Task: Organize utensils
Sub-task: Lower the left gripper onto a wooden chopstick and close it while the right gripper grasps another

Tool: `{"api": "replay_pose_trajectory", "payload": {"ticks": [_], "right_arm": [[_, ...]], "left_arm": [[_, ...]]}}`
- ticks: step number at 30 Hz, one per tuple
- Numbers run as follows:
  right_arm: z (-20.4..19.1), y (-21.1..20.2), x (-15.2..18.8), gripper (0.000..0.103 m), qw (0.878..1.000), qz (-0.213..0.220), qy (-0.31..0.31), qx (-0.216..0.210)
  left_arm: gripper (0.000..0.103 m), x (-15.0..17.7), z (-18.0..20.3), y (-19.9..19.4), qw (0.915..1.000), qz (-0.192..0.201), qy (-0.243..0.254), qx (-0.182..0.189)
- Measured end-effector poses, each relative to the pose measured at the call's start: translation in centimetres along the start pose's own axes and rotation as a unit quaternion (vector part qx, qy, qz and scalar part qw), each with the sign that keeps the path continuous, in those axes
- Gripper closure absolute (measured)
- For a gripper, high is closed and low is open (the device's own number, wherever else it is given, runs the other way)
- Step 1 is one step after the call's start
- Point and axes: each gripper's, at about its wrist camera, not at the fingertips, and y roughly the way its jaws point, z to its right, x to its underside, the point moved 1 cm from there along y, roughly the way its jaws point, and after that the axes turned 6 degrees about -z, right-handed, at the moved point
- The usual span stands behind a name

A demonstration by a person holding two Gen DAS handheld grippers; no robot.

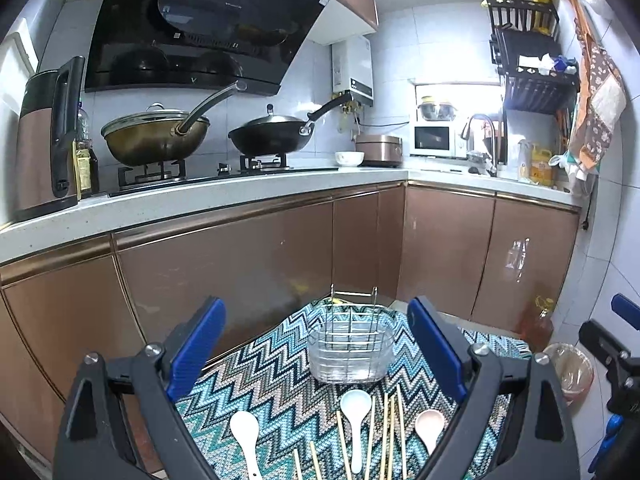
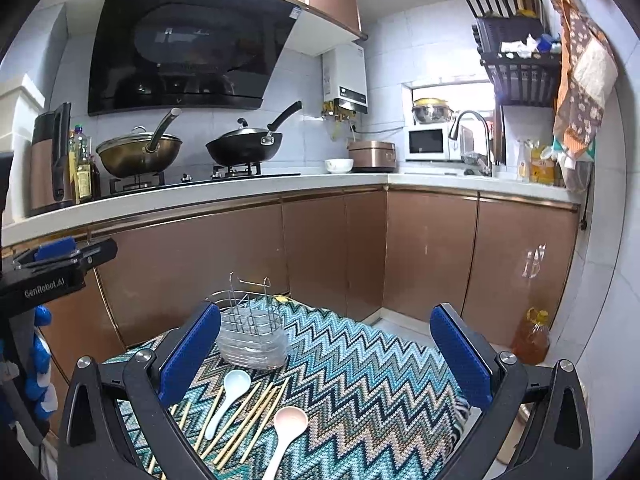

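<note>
A wire utensil holder in a clear plastic tub (image 1: 351, 347) stands at the far end of a zigzag-patterned cloth (image 1: 280, 392); it also shows in the right wrist view (image 2: 253, 339). In front of it lie two white spoons (image 1: 245, 428) (image 1: 354, 404), a pink spoon (image 1: 429, 426) and several wooden chopsticks (image 1: 390, 432). The right wrist view shows a white spoon (image 2: 230, 392), the pink spoon (image 2: 288, 428) and the chopsticks (image 2: 248, 420). My left gripper (image 1: 316, 344) is open and empty above the utensils. My right gripper (image 2: 324, 352) is open and empty above the cloth.
Brown cabinets (image 1: 240, 264) and a white countertop (image 1: 200, 196) with two woks stand behind the cloth. An oil bottle (image 2: 532, 336) stands on the floor at the right. A lined bin (image 1: 570, 372) sits right of the table.
</note>
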Motion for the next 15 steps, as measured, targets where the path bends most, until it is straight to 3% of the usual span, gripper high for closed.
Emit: {"api": "replay_pose_trajectory", "payload": {"ticks": [10, 15], "right_arm": [[-0.7, 1.2, 0.4, 0.001, 0.999, -0.031, 0.010, -0.010], [-1.3, 2.9, 0.8, 0.014, 0.996, -0.066, 0.030, -0.045]], "left_arm": [[0.011, 1.7, -2.9, 2.3, 0.9973, -0.068, -0.014, 0.024], [0.012, 3.7, -5.9, 5.0, 0.9849, -0.152, -0.042, 0.072]]}}
